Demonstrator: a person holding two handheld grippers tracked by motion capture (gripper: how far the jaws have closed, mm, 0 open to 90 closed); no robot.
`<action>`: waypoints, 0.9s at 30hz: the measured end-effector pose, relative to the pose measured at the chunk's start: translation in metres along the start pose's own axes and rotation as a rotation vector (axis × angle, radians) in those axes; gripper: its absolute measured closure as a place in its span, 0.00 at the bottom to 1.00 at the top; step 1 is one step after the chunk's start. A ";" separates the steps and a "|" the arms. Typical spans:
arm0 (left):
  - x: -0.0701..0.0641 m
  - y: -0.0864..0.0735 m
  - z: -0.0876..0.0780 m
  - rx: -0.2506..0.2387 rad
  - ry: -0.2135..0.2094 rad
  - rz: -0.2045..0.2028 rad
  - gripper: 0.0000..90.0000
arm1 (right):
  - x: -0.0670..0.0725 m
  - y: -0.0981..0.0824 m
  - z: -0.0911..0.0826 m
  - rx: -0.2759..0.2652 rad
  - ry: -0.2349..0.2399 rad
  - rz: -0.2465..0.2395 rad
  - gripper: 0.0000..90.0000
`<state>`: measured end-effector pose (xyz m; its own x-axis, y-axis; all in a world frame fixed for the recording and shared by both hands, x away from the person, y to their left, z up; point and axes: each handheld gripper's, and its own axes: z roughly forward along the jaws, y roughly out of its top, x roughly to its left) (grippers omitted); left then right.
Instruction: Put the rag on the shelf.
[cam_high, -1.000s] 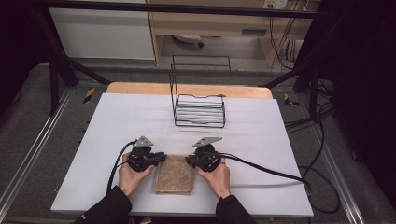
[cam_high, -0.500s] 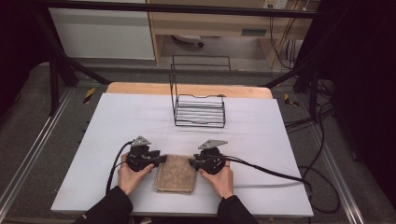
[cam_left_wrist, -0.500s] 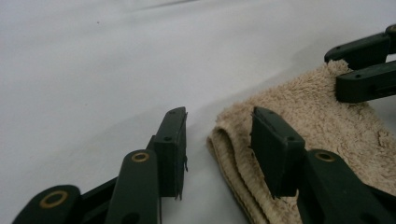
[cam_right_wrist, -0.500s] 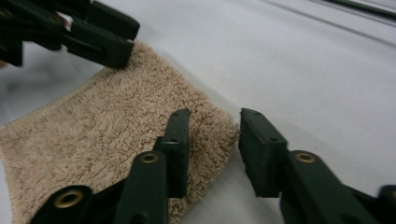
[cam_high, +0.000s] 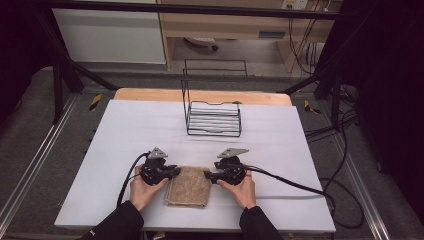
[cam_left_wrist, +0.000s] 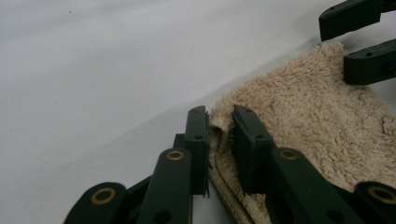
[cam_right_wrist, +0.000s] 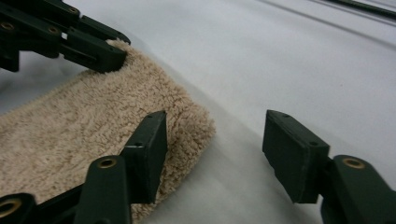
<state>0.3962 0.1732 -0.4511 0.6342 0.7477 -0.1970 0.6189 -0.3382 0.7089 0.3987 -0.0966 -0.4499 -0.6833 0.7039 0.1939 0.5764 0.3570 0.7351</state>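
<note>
Since the earlier frames, little was changed in the place of the hands, but the jaws were moved: those of the left tool (cam_high: 172, 173) had just been closing, and those of the right tool (cam_high: 209, 175) had just been opening. The folded towel (cam_high: 189, 186) was found on the white tabletop (cam_high: 280, 150), at 6 o'clock from the wire rack (cam_high: 214, 119), with its long axis running from 12 to 6. The left tool was pinching the towel's far left corner (cam_left_wrist: 219, 133). The right tool (cam_right_wrist: 212, 154) was spread, one jaw resting on the far right corner (cam_right_wrist: 191, 121) and the other on bare tabletop. For a regrasp, the towel lay toward 9 o'clock from the right tool.
</note>
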 end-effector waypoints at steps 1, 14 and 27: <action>-0.001 0.000 0.000 0.002 0.002 0.006 0.87 | 0.000 0.000 0.001 -0.004 0.004 0.002 0.51; -0.004 0.002 -0.001 0.021 0.011 0.034 0.91 | 0.003 -0.005 0.009 -0.009 0.049 0.043 0.75; -0.004 0.002 0.000 0.021 0.015 0.047 0.90 | 0.004 -0.005 0.011 0.002 0.085 0.092 0.91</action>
<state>0.3950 0.1698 -0.4492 0.6559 0.7392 -0.1531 0.5982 -0.3853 0.7026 0.3981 -0.0892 -0.4602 -0.6631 0.6793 0.3144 0.6391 0.2951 0.7103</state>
